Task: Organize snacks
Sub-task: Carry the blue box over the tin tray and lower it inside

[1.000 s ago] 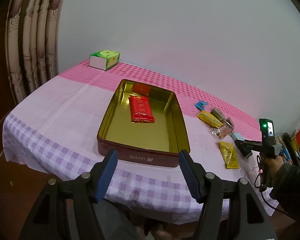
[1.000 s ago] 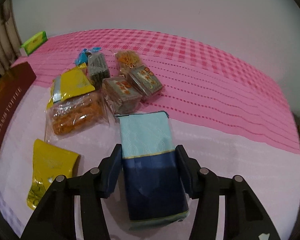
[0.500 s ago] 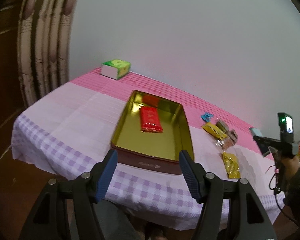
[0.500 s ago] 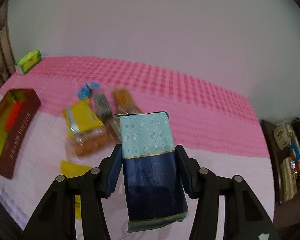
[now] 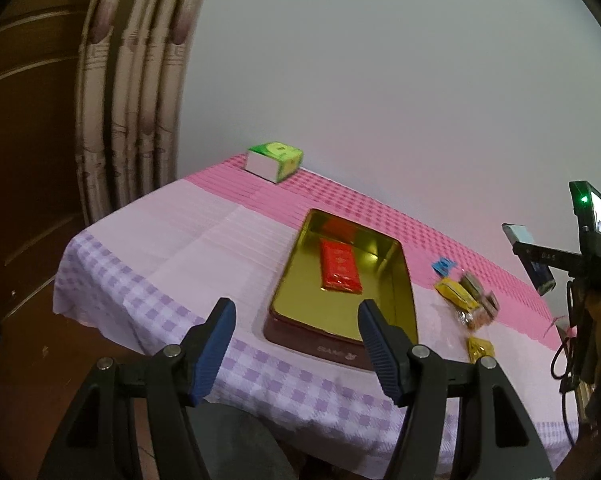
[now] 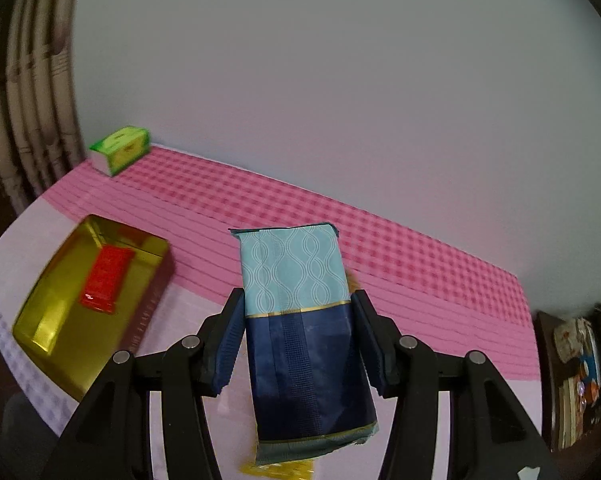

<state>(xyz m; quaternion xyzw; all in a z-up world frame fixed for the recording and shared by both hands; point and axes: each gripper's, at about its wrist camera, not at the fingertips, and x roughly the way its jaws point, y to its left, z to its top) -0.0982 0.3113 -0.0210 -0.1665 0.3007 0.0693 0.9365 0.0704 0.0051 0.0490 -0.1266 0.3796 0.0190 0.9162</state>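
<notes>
Pink checked tablecloth [image 5: 204, 216], right gripper [image 6: 298, 332] clamping blue packet [image 6: 300, 320], left gripper [image 5: 296, 336] wide, 1 gold tin [image 5: 404, 280].

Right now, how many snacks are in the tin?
1: a red packet lying flat near the far end of the tin. The red patch on its far wall looks like a reflection.

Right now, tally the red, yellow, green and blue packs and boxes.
Red pack: 1
Yellow packs: 2
Green box: 1
Blue packs: 2
Total: 6
</notes>
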